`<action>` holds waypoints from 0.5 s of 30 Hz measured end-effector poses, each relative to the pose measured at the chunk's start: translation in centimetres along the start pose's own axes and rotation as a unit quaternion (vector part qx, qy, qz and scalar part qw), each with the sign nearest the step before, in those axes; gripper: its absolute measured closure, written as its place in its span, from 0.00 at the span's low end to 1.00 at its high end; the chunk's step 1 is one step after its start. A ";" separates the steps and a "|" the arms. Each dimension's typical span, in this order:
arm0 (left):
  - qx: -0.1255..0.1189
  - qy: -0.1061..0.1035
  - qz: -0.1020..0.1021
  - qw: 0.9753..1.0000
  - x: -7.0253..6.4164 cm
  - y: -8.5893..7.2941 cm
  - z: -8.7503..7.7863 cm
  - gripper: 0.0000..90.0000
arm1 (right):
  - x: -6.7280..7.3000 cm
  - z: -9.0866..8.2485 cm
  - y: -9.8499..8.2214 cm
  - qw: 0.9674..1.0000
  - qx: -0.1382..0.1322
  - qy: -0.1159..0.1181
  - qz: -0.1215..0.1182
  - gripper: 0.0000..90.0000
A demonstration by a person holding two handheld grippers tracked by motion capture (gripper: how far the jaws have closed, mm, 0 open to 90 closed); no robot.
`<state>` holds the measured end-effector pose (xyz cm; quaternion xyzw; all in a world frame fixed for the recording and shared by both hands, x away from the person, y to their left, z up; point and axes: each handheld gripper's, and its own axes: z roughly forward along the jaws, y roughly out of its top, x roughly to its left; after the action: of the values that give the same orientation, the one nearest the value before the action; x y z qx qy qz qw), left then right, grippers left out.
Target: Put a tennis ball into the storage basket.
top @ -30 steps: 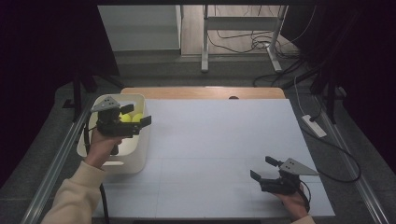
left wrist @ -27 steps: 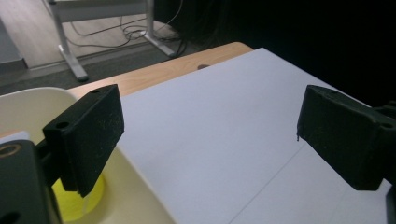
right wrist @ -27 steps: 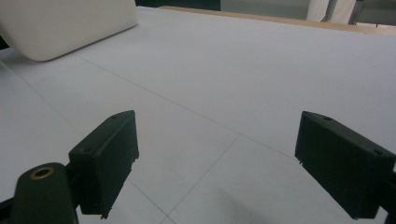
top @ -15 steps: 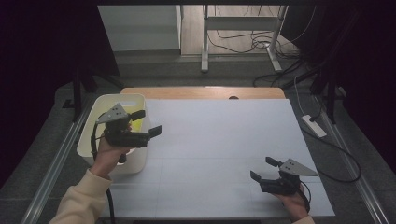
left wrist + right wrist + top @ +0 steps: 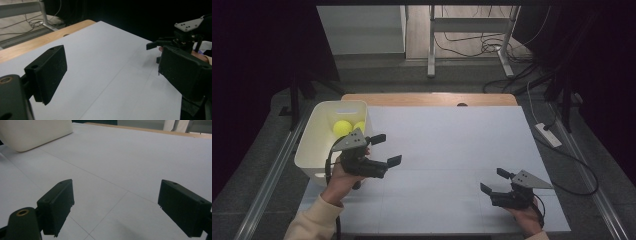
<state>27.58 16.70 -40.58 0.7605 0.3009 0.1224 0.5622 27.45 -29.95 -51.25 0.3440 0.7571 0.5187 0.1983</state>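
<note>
A white bin (image 5: 318,150) stands at the table's left edge with two yellow balls (image 5: 342,128) in its far end. Just to the bin's right a hand holds my left gripper (image 5: 388,149) over the white sheet, jaws wide apart with nothing between them. It points across the table toward my right gripper (image 5: 493,180), which rests open and empty near the front right corner. In the left gripper view my left gripper (image 5: 112,75) has only bare sheet between its jaws, and the right gripper (image 5: 155,52) shows beyond. The right gripper's (image 5: 120,207) jaws stand wide over the sheet.
The white sheet (image 5: 452,145) covers most of the wooden table (image 5: 427,98). The bin's rounded wall (image 5: 32,132) shows at the far left of the right gripper view. A power strip (image 5: 548,135) and cables lie on the floor to the right.
My left gripper has moved from above the bin to the right and toward the front, out over the sheet, and a little lower. The right gripper has stayed where it was.
</note>
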 end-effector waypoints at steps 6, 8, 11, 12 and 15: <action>0.004 -0.008 0.015 1.000 -1.0 -1.3 0.6 0.11 | 0.0 -0.1 0.0 1.000 0.001 0.001 0.002 0.15; 0.011 -0.010 0.026 1.000 -1.4 -1.8 0.7 0.11 | 0.0 -0.1 0.0 1.000 0.001 0.001 0.001 0.15; 0.014 -0.010 0.030 0.999 -1.6 -2.2 0.8 0.12 | 0.0 0.0 0.0 1.000 0.001 0.001 0.001 0.15; 0.014 -0.012 0.030 0.999 -1.6 -2.5 0.8 0.12 | 0.0 0.0 0.0 1.000 0.002 0.001 0.001 0.15; 0.013 -0.019 0.030 0.999 -1.9 -3.3 0.8 0.12 | 0.0 0.0 0.0 1.000 0.002 0.000 0.001 0.15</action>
<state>25.48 15.57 -43.64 0.7785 0.2692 0.1210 0.5539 27.41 -29.95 -51.26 0.3452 0.7579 0.5173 0.1971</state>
